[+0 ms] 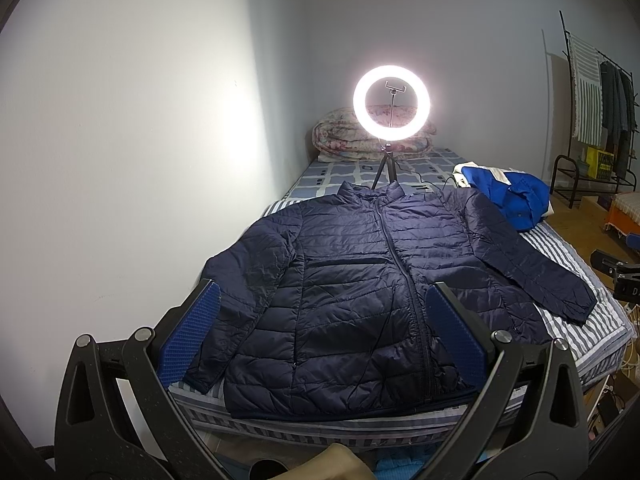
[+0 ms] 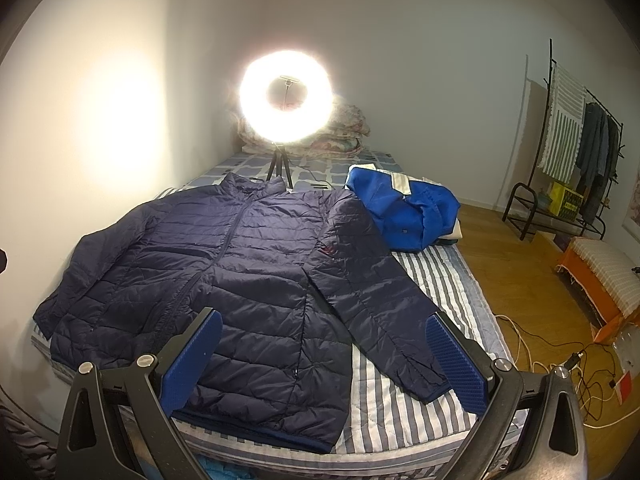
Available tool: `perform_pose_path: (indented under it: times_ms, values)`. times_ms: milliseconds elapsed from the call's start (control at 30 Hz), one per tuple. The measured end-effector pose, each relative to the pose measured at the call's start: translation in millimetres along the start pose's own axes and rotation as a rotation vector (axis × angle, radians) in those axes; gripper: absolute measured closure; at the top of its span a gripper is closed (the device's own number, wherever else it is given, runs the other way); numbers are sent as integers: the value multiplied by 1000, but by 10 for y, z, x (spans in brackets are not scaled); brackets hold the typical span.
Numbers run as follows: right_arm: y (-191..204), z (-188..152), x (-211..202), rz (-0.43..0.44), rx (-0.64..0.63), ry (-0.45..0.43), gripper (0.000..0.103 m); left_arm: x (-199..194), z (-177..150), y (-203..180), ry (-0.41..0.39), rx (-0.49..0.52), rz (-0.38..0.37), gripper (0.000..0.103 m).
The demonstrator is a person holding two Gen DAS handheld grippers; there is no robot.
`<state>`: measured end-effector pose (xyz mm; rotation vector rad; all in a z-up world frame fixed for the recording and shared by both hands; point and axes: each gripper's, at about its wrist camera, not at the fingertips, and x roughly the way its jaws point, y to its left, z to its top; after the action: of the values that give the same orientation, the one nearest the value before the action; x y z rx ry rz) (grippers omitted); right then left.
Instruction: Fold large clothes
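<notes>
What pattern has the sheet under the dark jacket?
Grey and white stripes on the sheet, clearest in the right wrist view.

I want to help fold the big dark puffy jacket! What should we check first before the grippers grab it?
1. Navy jacket spread flat, front up: ok.
2. Zipper closed: ok, as far as visible.
3. Both sleeves out to the sides: ok.
4. Left gripper open and empty: ok.
5. Right gripper open and empty: ok.
6. Blue jacket off the navy one: cannot tell; it lies close by the far sleeve.

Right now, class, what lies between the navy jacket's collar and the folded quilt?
The ring light on its tripod, standing on the bed; clearest in the left wrist view.
</notes>
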<state>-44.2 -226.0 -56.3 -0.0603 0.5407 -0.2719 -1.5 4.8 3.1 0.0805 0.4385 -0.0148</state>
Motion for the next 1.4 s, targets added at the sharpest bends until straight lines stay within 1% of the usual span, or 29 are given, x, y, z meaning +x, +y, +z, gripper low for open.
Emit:
perform_pose_path:
  times_ms: [800,1100,1400]
  values:
    - [103,18,43,18,-12,10,0,-11,-6,31,3,-4,6,0]
    - [229,47,74,51,-29,17,0,9,-70,140,15,-16,28,0]
    - [469,107,143,106,-55,27,0,4,-103,267,20,-33,49,0]
